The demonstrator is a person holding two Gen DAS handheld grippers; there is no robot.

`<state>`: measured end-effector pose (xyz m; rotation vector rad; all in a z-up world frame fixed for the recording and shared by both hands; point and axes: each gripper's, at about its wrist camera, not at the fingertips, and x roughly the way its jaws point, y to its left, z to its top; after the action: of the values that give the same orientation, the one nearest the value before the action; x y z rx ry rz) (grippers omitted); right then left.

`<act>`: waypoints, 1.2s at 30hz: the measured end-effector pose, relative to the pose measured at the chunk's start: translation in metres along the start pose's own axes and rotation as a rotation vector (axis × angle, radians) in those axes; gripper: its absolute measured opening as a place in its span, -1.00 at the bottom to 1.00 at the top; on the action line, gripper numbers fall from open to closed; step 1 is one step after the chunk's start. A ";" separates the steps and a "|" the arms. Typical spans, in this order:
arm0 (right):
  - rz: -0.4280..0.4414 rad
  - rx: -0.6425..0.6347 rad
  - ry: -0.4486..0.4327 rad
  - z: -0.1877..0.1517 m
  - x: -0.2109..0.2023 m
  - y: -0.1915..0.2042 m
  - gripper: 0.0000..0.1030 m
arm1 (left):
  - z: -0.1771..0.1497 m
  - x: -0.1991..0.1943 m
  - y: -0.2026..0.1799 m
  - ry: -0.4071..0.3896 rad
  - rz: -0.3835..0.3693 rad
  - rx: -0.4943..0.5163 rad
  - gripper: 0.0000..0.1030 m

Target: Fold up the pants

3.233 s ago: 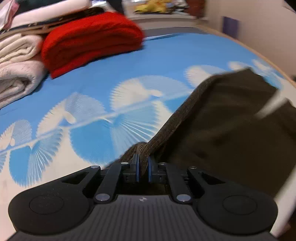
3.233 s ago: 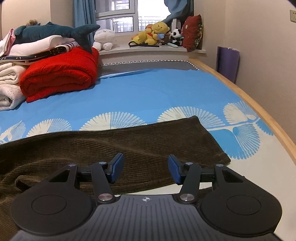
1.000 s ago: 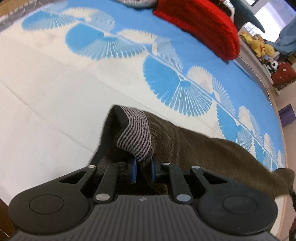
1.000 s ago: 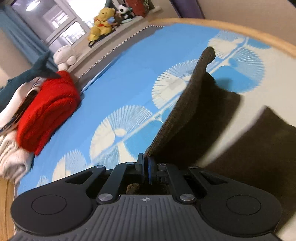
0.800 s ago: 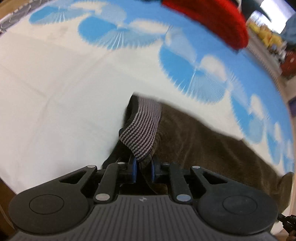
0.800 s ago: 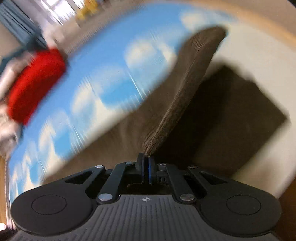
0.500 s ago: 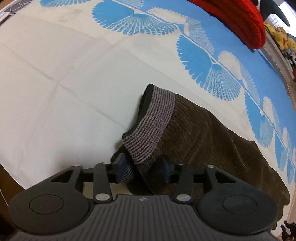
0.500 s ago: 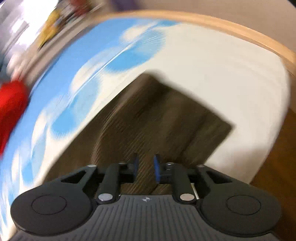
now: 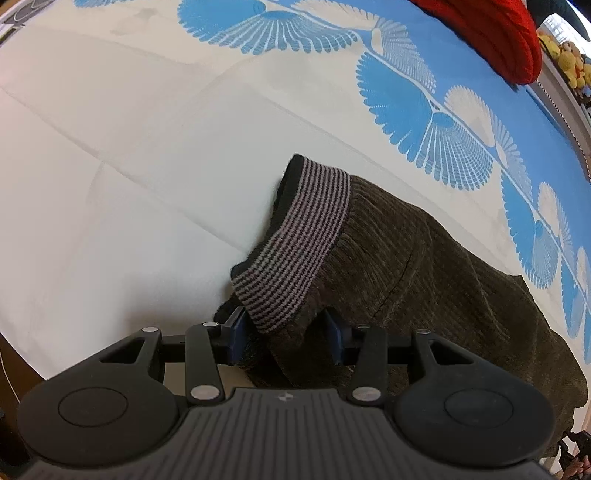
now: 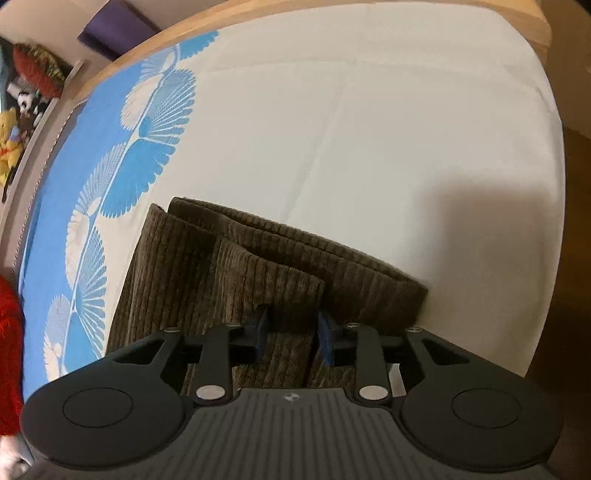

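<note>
two grippers: left gripper (image 9: 284, 338) and right gripper (image 10: 290, 338), jaws apart, holding nothing
risk: pants (image 9: 424, 266) legs at lower centre may slip uneven

Bed (image 9: 110, 166) — brown pants (image 9: 424, 266), red blanket (image 9: 491, 33) on it.

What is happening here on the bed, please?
A person with a handheld gripper in each hand is folding brown corduroy pants on a bed sheet with blue fan prints. The left gripper is open, its fingers on either side of the striped waistband. The right gripper is also open, over the leg ends, which lie one on the other. Neither gripper holds the cloth. The pants lie folded lengthwise, and no crosswise fold shows yet.
</note>
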<state>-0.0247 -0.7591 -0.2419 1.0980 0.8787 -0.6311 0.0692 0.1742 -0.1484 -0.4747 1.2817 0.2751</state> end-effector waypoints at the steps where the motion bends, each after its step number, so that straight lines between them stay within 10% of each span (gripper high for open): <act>1: -0.005 -0.028 -0.005 -0.001 0.000 0.002 -0.49 | 0.000 0.002 -0.001 0.002 0.003 0.004 -0.07; 2: 0.001 -0.068 -0.008 -0.001 0.000 0.005 -0.86 | 0.000 0.003 -0.003 0.004 0.006 0.015 -0.13; 4: 0.021 -0.110 -0.042 0.000 -0.014 0.008 -0.87 | -0.001 0.003 -0.006 -0.008 0.024 0.040 -0.55; 7: 0.127 -0.052 -0.152 0.002 -0.057 0.007 -0.89 | -0.004 -0.011 -0.008 -0.070 -0.006 0.044 -0.65; 11: 0.131 -0.045 -0.270 -0.005 -0.100 -0.004 -0.89 | -0.010 -0.021 -0.005 -0.094 -0.052 0.047 -0.66; 17: -0.094 -0.049 -0.023 -0.006 -0.040 -0.034 -0.85 | -0.019 -0.001 -0.003 0.044 0.018 0.088 -0.51; 23: -0.117 -0.100 -0.239 -0.009 -0.077 -0.007 -0.67 | -0.023 -0.046 -0.017 -0.203 0.092 0.134 -0.36; 28: -0.012 -0.282 -0.369 -0.016 -0.084 0.037 -0.45 | -0.028 -0.061 -0.059 -0.351 0.005 0.308 -0.36; 36: 0.120 -0.389 -0.262 -0.028 -0.036 0.091 -0.18 | -0.030 -0.028 -0.094 -0.244 0.014 0.431 -0.36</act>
<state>0.0217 -0.7010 -0.1720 0.6926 0.6672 -0.4658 0.0788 0.0792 -0.1101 -0.0607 1.0663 0.0604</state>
